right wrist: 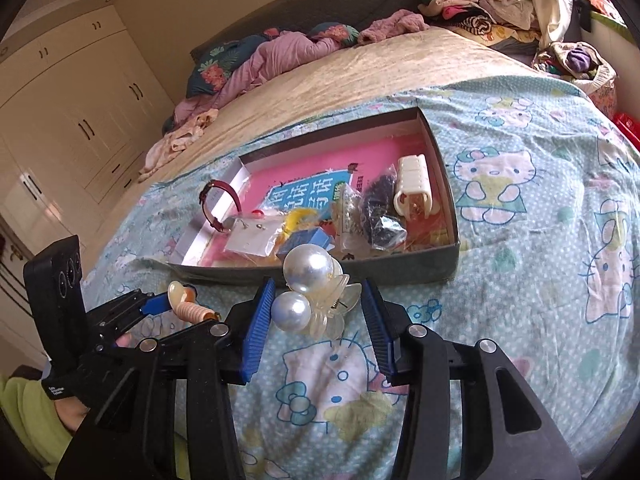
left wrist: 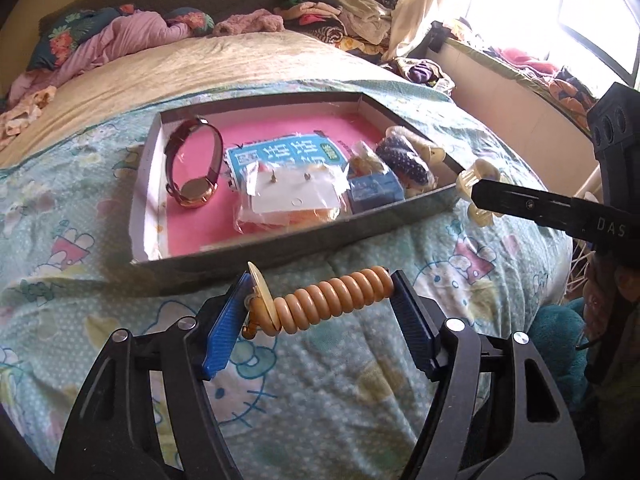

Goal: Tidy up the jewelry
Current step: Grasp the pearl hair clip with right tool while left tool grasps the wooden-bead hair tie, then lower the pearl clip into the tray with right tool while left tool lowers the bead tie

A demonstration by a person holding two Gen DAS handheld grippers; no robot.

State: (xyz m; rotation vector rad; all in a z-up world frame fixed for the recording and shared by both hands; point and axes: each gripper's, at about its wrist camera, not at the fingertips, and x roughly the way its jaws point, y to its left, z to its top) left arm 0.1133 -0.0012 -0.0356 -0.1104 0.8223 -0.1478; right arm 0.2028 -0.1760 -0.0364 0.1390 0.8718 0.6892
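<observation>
Sideways, the right gripper (left wrist: 476, 196) arm reads "DAS"; booklet (left wrist: 286, 156) print unreadable.

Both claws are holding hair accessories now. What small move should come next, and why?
Probably carry the right claw, shut on the pearl hair clip, forward over the grey cardboard box's near wall: it hangs just short of it, outside.

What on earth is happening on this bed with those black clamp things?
A person is sorting jewelry with two handheld tongs. The left tongs grip an orange spiral hair tie lengthwise. The right tongs hold a pearl hair clip. Both hover over the Hello Kitty quilt, just short of the shallow box already holding a wristwatch and bagged earrings.
</observation>
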